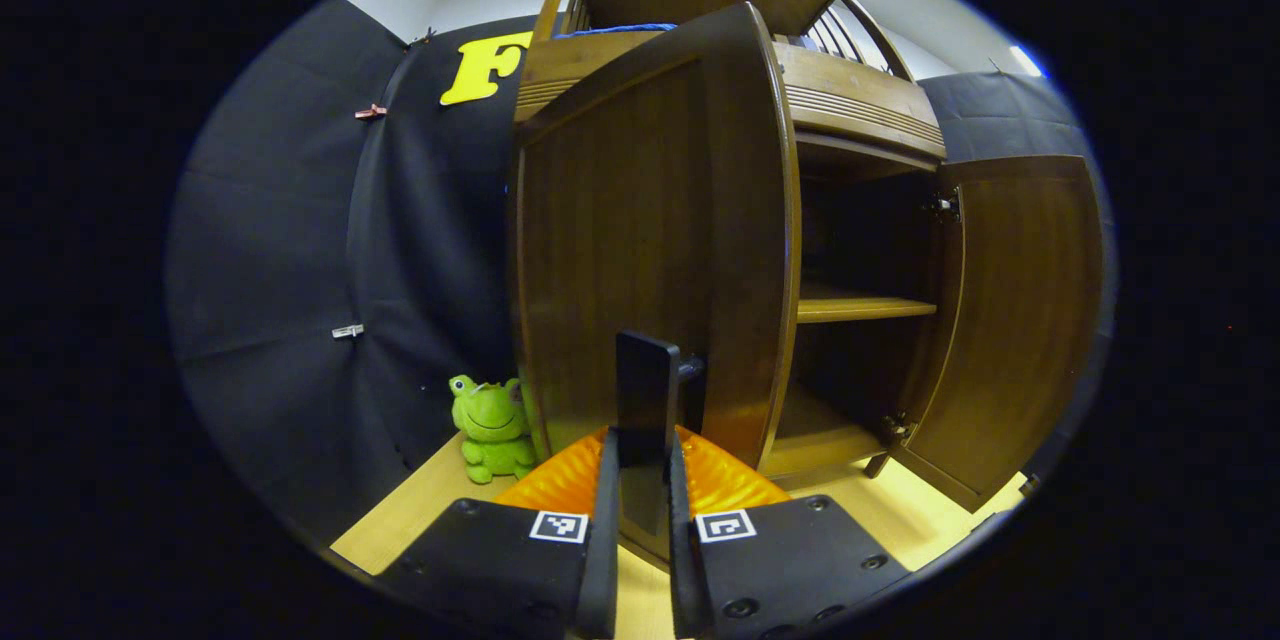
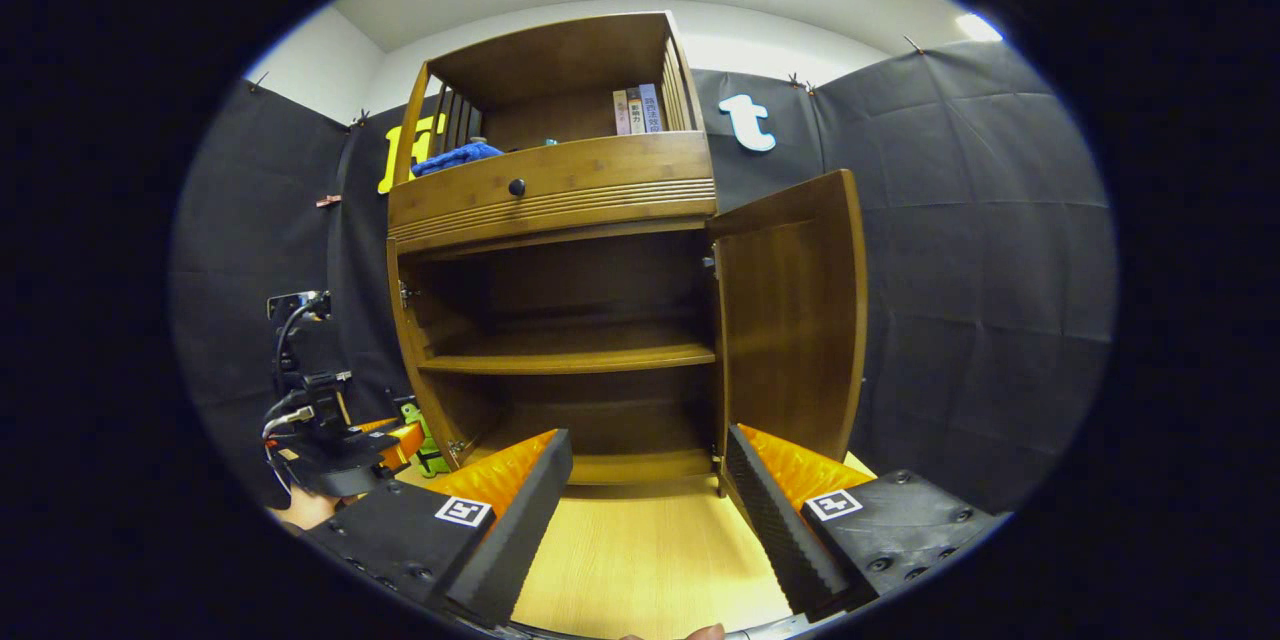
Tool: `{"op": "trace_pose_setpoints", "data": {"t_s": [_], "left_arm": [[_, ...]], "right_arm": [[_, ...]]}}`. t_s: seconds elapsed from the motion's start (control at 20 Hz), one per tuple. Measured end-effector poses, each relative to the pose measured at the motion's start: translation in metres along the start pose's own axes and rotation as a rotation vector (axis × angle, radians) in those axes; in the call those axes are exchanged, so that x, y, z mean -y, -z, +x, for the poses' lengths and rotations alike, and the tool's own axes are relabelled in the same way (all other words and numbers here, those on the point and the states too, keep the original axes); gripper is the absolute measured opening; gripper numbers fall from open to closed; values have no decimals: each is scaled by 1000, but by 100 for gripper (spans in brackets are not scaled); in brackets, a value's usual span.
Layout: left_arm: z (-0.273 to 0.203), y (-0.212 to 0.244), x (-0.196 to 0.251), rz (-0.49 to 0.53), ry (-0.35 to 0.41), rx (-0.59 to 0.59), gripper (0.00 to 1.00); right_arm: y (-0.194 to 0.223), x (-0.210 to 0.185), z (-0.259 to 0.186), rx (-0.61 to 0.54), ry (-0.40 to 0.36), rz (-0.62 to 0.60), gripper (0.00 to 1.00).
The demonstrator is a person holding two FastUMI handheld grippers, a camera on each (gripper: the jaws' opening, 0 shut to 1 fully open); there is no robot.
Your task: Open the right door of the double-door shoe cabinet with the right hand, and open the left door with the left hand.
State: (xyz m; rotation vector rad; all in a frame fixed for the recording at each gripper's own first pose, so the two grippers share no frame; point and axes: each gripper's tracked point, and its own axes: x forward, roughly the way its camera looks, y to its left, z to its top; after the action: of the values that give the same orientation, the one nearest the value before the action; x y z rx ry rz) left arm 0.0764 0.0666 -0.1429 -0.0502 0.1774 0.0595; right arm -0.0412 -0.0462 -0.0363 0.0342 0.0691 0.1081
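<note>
Left gripper (image 1: pixel 640 480) clamps left door (image 1: pixel 640 250) handle; right gripper (image 2: pixel 645 510) spread, unladen.

The left gripper (image 1: pixel 640 480) points forward with its two fingers drawn close, both pressing on the dark handle (image 1: pixel 648 400) between them; from the right gripper view this gripper (image 2: pixel 385 445) sits low at the left with cables rising from its body, part of a hand (image 2: pixel 305 510) showing under it. The right gripper (image 2: pixel 645 510) is held level, its fingers (image 2: pixel 520 490) spread wide apart and touching nothing.
</note>
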Motion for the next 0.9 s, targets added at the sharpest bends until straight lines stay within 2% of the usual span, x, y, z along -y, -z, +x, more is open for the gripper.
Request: {"op": "trace_pose_setpoints", "data": {"t_s": [0.1,0.15,0.25,0.3,0.35,0.4,0.7,0.85,0.9], "left_arm": [[-8,2,-14,-5,-6,1,24],[-12,3,-22,-4,-10,0,23],[-20,5,-39,-10,-24,-1,20],[-24,6,-47,-15,-30,1,20],[-26,7,-55,-15,-33,0,19],[-28,9,-64,-14,-41,-4,18],[-37,12,-113,-50,-83,1,13],[-36,12,-129,-76,-51,1,7],[-36,11,-133,-85,-37,-1,14]], "right_arm": [[3,-8,1,-6,-6,6,100],[3,-12,1,-7,-8,11,92],[4,-20,2,-4,-15,16,92],[4,-25,3,-2,-19,14,97],[4,-29,4,1,-23,12,92],[4,-34,5,3,-28,10,100],[7,-59,12,4,-63,-13,98],[9,-63,15,-3,-71,7,98],[10,-64,16,-9,-72,18,98]]}}
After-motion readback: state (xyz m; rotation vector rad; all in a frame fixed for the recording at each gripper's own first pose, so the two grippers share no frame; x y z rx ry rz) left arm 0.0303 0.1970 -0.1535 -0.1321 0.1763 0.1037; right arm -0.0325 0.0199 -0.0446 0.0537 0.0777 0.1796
